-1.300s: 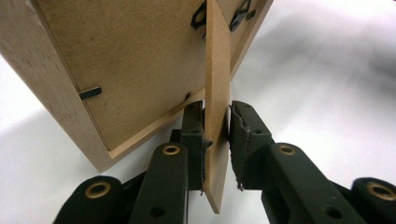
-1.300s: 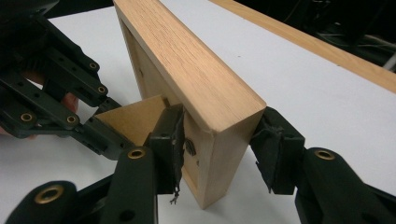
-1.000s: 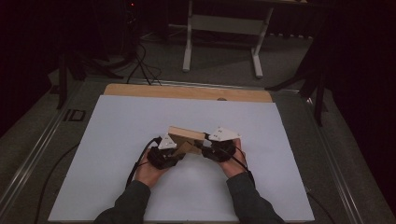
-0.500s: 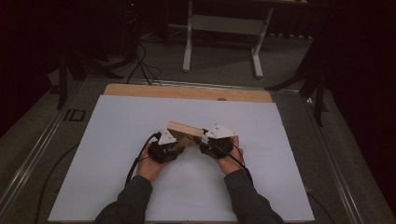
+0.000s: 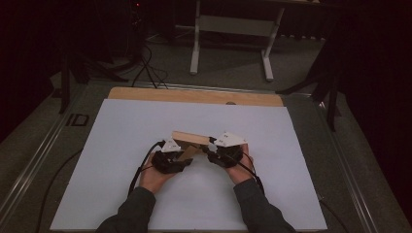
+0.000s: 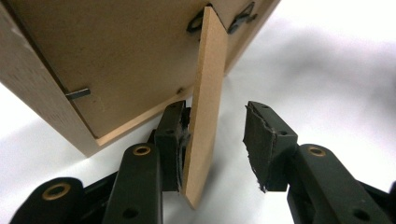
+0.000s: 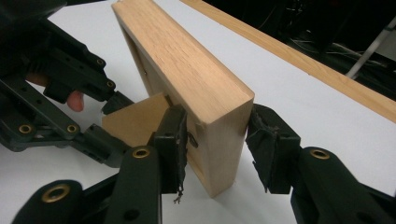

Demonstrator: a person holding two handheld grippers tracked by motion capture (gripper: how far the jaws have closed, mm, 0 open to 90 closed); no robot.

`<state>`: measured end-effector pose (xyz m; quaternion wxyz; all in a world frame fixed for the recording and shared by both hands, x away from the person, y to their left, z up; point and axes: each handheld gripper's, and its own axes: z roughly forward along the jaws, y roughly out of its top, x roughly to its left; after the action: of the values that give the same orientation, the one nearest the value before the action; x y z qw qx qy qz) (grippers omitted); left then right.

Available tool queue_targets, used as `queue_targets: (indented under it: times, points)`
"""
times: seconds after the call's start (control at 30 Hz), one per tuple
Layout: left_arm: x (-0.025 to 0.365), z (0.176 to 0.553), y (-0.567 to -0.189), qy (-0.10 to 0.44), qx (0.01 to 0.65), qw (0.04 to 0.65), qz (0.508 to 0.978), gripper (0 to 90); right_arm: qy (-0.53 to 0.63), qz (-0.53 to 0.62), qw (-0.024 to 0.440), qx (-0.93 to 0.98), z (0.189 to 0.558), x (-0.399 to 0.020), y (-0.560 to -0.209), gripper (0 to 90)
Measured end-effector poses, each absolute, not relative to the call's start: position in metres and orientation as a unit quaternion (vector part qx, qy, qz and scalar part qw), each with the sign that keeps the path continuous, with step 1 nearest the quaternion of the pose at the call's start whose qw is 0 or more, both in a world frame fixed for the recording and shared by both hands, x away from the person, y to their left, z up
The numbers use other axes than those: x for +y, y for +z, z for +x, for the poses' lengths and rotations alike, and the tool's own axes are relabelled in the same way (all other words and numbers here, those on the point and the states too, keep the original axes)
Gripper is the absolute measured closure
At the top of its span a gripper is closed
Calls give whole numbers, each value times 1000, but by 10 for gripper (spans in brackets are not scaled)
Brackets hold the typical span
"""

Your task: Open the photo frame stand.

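Observation:
A light wooden picture frame [image 5: 190, 138] stands on edge at the middle of the white sheet [image 5: 121, 145], its back toward me. My right gripper [image 7: 217, 144] is shut on the frame's [image 7: 187, 60] near end, one pad on each face. The fold-out stand [image 6: 205, 93] juts from the frame's back [image 6: 116, 56] between the jaws of my left gripper [image 6: 217, 144]. Those jaws have just been opening: the stand rests against one pad and the other pad is clear of it. In the high view the left gripper [image 5: 180, 155] and the right gripper [image 5: 212, 148] face each other behind the frame.
A wooden strip [image 5: 194, 96] borders the sheet's far edge. Cables trail from both grippers over the sheet toward me. A black bracket [image 5: 77, 120] lies left of the sheet. White table legs [image 5: 233, 29] stand on the floor beyond.
The left jaws have spread apart and let go of the stand. Both hands and the frame have shifted slightly away from me.

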<state>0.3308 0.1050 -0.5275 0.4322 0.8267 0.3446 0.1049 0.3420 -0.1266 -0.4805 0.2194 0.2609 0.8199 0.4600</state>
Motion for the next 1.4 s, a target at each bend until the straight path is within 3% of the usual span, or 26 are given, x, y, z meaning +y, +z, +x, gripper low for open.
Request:
queue_targets:
  times: [0.63, 0.9, 1.4]
  points:
    - [121, 314, -526, 92, 350, 440, 822, 587, 458, 247, 209, 828, 328, -130, -483, 566]
    - [122, 306, -521, 121, 351, 430, 823, 540, 462, 246, 210, 826, 324, -134, -480, 516]
    - [127, 295, -511, 150, 352, 421, 823, 531, 460, 236, 202, 832, 321, -134, -479, 404]
